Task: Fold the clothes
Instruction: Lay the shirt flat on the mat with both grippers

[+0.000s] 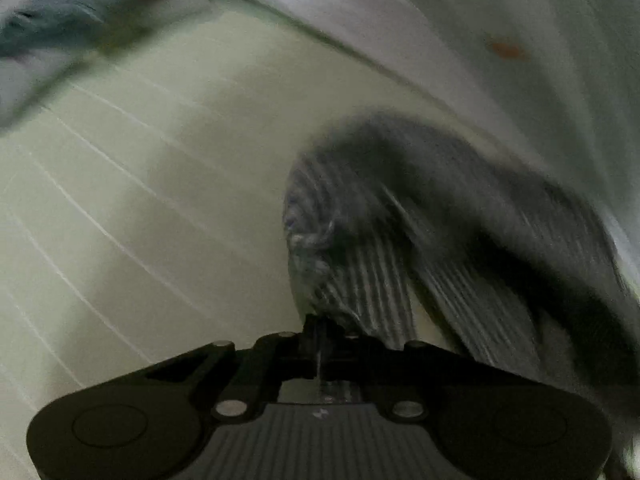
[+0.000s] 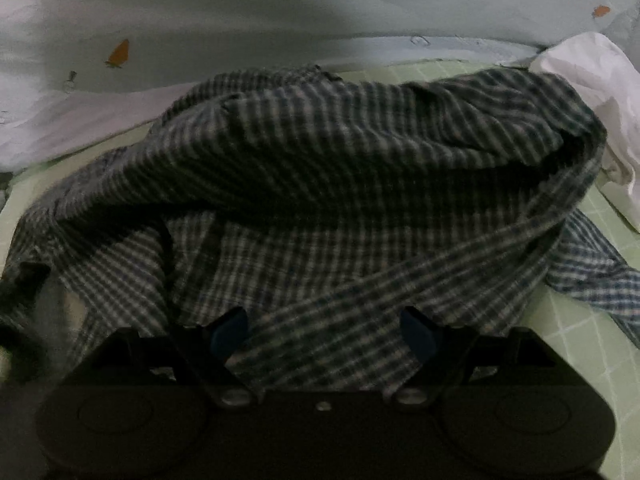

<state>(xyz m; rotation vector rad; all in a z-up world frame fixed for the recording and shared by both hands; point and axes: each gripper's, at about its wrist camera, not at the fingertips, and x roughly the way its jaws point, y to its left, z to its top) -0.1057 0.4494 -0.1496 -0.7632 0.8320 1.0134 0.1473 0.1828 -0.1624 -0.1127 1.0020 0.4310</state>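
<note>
Two wrist views over a pale green mat [image 1: 140,184] ruled with a thin white grid, in dim light.

Left view, blurred: the left gripper [image 1: 318,334] has its black fingers pressed together with no gap. A fold of the checked shirt [image 1: 400,240] meets the fingertips, and the cloth rises from there and trails off to the right; it appears pinched between them, though the blur hides the exact contact. Bare mat fills the left of the view. Along the top runs a pale sheet [image 1: 500,20] with a small orange mark.

Right view: the right gripper [image 2: 324,330] has its jaws spread wide, blue pads [image 2: 228,332] well apart. The shirt [image 2: 340,168], dark and light checks, lies in a loose heap on the mat [image 2: 580,344] and fills most of the view. A strip of it runs diagonally through the gap between the pads; whether either pad touches the cloth cannot be told. Behind the heap lies the pale sheet [image 2: 240,12] with small orange carrot prints. A crumpled white cloth [image 2: 592,80] sits at upper right, touching the shirt's edge.
</note>
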